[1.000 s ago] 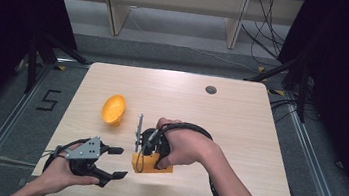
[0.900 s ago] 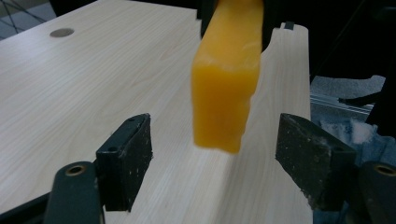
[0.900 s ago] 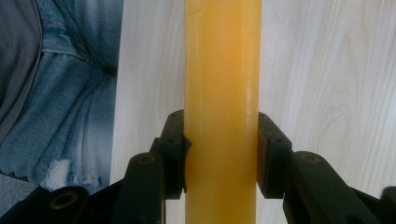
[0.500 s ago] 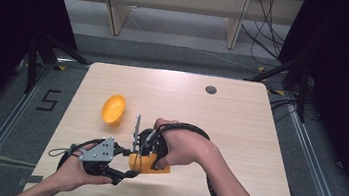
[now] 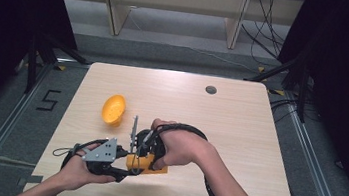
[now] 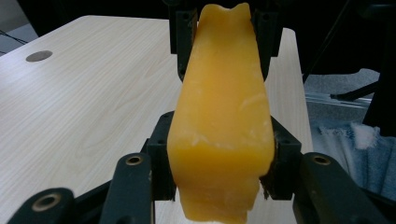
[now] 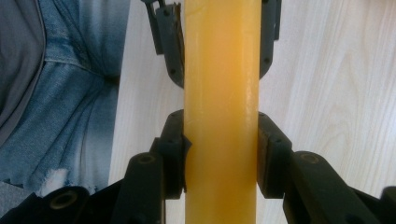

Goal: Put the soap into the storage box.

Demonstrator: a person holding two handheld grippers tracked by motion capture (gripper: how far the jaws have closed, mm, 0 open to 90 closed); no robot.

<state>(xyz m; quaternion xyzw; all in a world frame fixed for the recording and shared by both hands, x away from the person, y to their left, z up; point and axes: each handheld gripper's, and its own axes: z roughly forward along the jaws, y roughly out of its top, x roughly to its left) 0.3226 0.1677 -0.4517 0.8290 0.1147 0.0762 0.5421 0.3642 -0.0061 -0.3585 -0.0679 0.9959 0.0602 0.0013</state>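
The yellow block [image 5: 146, 164] is clamped at one end by the left tool [image 6: 219, 161] and at the other by the right tool [image 7: 220, 154], near the worktop's [image 5: 239, 131] front edge, short of the orange bowl [image 5: 113, 108].

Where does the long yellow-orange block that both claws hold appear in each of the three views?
High view: yellow-orange block at the table's near edge, between both hands.
Left gripper view: centre, running up the picture.
Right gripper view: centre, a vertical bar.
Shared landmark: the light wooden table.
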